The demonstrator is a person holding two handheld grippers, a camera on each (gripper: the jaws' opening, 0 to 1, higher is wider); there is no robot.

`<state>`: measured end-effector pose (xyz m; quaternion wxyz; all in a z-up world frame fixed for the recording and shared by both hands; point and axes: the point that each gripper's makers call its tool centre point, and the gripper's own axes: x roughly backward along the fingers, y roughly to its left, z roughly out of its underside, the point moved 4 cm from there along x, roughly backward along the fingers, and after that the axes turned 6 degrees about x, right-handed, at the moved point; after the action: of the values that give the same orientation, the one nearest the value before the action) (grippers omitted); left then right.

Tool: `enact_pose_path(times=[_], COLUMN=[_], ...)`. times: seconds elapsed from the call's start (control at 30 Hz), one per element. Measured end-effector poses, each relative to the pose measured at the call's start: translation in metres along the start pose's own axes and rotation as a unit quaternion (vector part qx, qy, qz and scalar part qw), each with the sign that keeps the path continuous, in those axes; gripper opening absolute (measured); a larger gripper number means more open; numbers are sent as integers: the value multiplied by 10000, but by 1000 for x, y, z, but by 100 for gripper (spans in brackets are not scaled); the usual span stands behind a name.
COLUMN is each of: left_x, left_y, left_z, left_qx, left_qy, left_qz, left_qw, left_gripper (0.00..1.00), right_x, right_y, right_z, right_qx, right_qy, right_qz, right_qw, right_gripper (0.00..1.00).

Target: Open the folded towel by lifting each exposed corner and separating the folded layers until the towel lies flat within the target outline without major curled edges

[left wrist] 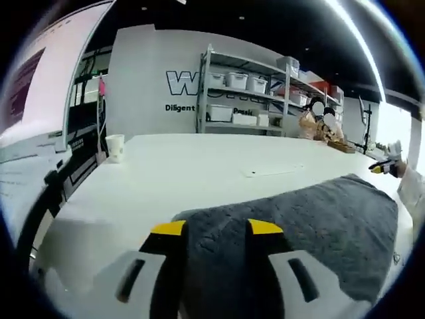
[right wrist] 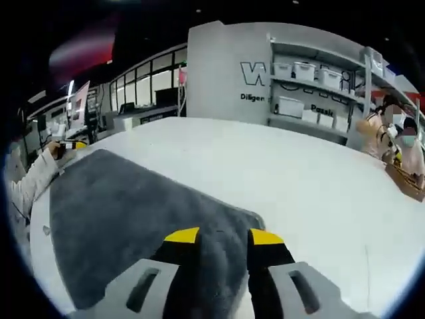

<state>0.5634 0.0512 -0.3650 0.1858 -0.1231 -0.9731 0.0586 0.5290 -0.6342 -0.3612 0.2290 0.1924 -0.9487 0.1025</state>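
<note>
A: Where does the towel [left wrist: 292, 226] lie on the bench [left wrist: 186, 173]?

B: Spread grey across the white bench, between the two grippers. In the left gripper view it runs away from the jaws toward the other gripper [left wrist: 385, 167], seen past its far end. In the right gripper view the towel [right wrist: 133, 226] runs off the opposite way, again with the other gripper [right wrist: 70, 146] at its far end. So its long axis lies roughly along the line joining them.

A: Gripper states?

B: Left gripper [left wrist: 217, 228]: yellow-tipped jaws stand one on each side of a raised fold of towel at its near edge; I judge it pinched. Right gripper [right wrist: 224, 235]: the same, jaws astride the near corner, cloth bunched between them.

A: Nearer hand?

B: Neither; each holds its own end. The coming move likely turns on drawing the two ends apart along that long axis to flatten the layers. I cannot make out any target outline around the towel.
</note>
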Motion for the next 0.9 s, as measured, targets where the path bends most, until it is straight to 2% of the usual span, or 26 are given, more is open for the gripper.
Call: enact_pose_path(times=[0.1,0.27,0.43,0.53,0.63,0.8,0.9], left_x=[-13,-31,-45,-51,-53,-61,-67], left_y=[5,19,29,34,36,48,56], left_z=[-2,0,5,11,13,10,13], left_qx=[-146,-431,-523,-336,-279,-199,-13], left_qy=[49,242,383,511,510,442,490], left_qz=[-58,-324,-363,-306,-314,-421,-411], left_qw=[9999,9983,9972,9977,9978,9979,9980], left_gripper=[18,19,11,10,9,1,2], right_x=[-14,-35,-50,-55,-60,-70,-76], right_y=[-11,-25,-37,-37,-40,-46,-48], right_z=[2,7,11,12,14,18,19], right_qx=[-121,-35,6,-47,-48,-132,-252], right_qy=[47,233,263,245,304,360,359], right_qz=[172,373,478,476,453,418,389], right_qw=[9998,9990,9985,9986,9985,9984,9983], right_gripper=[14,14,15,15,15,14,15])
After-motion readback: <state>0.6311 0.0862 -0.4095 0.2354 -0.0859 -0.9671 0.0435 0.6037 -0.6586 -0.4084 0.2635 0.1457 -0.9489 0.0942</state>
